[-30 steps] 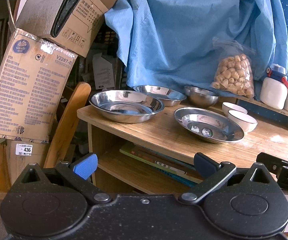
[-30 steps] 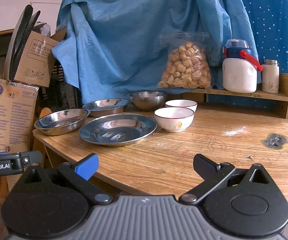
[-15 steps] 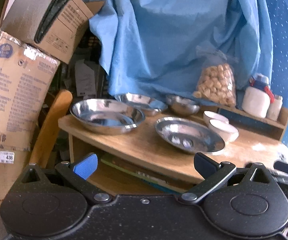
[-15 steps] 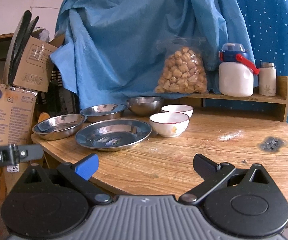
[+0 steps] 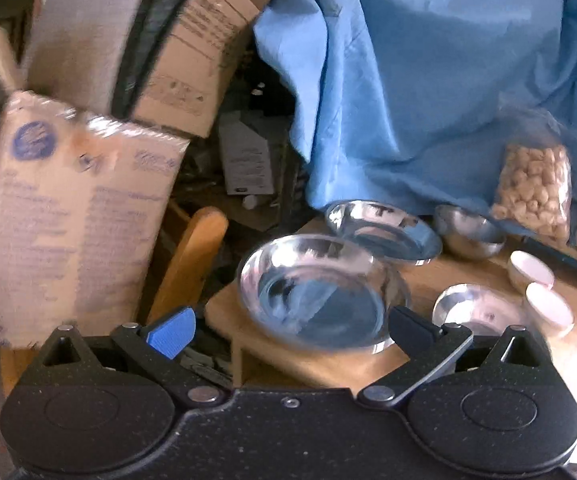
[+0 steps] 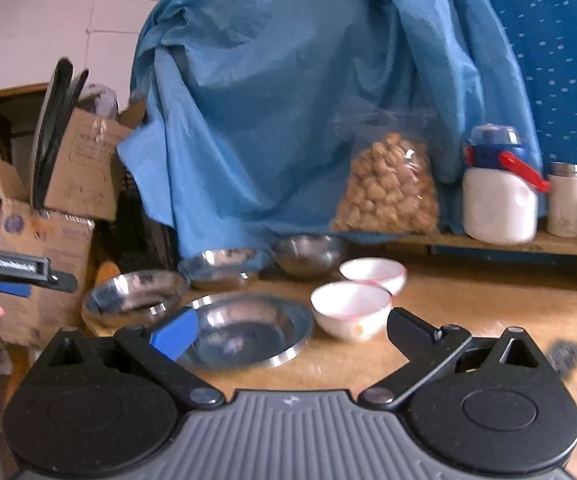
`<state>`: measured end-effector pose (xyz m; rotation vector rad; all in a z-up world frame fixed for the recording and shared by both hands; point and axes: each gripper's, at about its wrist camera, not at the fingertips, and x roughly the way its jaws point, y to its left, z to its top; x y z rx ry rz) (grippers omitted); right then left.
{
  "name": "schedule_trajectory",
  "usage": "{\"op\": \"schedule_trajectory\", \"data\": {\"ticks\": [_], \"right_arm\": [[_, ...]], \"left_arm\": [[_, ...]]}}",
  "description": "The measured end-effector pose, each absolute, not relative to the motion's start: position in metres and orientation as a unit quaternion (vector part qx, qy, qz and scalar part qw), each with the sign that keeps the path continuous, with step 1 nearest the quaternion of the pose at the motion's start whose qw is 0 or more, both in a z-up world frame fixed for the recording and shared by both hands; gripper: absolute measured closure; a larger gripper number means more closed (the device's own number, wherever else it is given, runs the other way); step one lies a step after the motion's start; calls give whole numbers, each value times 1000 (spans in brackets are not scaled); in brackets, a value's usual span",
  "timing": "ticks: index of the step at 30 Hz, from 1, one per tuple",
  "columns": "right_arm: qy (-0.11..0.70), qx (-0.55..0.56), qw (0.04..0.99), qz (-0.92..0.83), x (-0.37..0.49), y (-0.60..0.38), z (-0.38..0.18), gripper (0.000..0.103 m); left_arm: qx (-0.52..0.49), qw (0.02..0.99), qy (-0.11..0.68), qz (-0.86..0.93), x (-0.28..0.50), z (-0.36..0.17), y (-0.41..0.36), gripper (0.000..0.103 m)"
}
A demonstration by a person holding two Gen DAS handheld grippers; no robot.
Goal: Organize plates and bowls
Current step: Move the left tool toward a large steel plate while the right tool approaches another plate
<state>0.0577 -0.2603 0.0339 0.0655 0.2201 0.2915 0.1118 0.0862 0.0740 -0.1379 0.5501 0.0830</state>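
Gaping empty – both tools | right view alone shows thermos (image 6: 500, 196)

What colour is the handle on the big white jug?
Red, on the white jug with the blue lid; clearest in the right wrist view.

Sat upright on the wooden table (image 6: 468, 320): three shallow steel plates (image 6: 244, 332) (image 6: 134, 294) (image 6: 222, 264), a deeper steel bowl (image 6: 308, 254) behind, two white bowls (image 6: 350, 308) (image 6: 372, 274) just right of the nearest plate, side by side. All empty, unstacked, slightly blurred.
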Motion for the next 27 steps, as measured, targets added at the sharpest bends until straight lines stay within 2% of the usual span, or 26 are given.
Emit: {"op": "schedule_trajectory", "data": {"ticks": [9,13,17,24,27], "right_arm": [[104,70,954,273,134,-234,72,0],[159,81,947,268,172,-216,77,0],[277,112,918,260,218,-207,72,0],[291,126,912,258,251,-192,71,0],[313,153,905,244,260,-190,71,0]], "left_arm": [[-112,931,341,-63,216,89,99,1],[-70,937,336,-71,246,86,90,1],[14,941,334,-58,270,83,74,1],[62,922,373,-83,320,68,71,1],[67,929,358,-70,327,67,74,1]]}}
